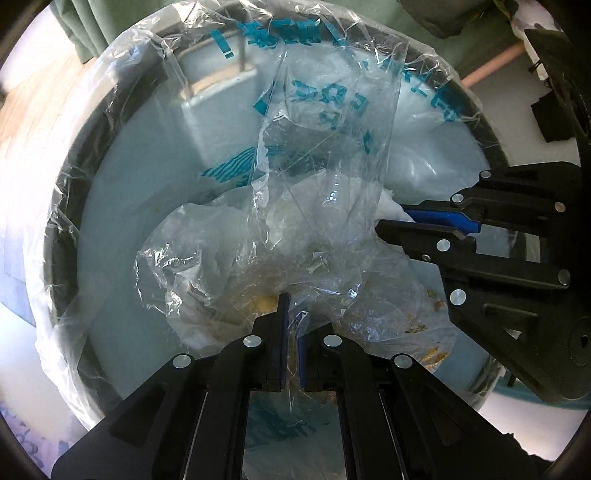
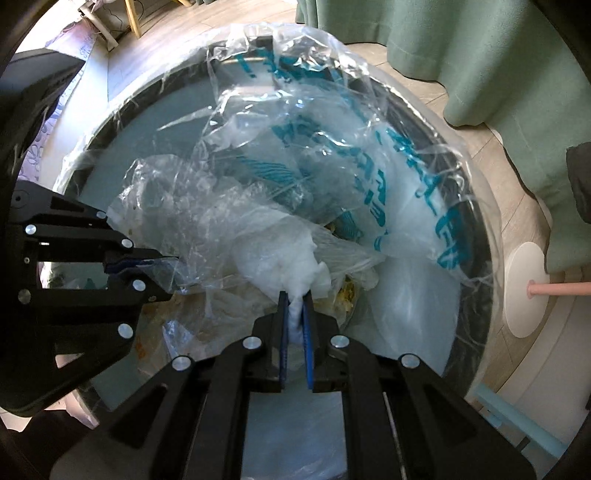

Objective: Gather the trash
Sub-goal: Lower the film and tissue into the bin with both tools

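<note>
The clear plastic bag [image 1: 295,236] of trash hangs inside the lined bin [image 1: 70,206], low in its opening. White tissue [image 2: 291,273] sits within the bag. The left gripper [image 1: 291,314] is clenched on a thin fold of the bag film. The right gripper [image 2: 295,314] is clamped on the tissue-filled bag, pads nearly together. Both point down into the bin.

Pale wood-plank floor [image 2: 417,55] runs under long sage-green fabric curtains [image 2: 461,48]. A round white disc base with a pink tubular leg [image 2: 526,295] stands near the curtain hem (what it carries is out of frame). Light wooden chair legs [image 2: 133,18] show far off in daylight.
</note>
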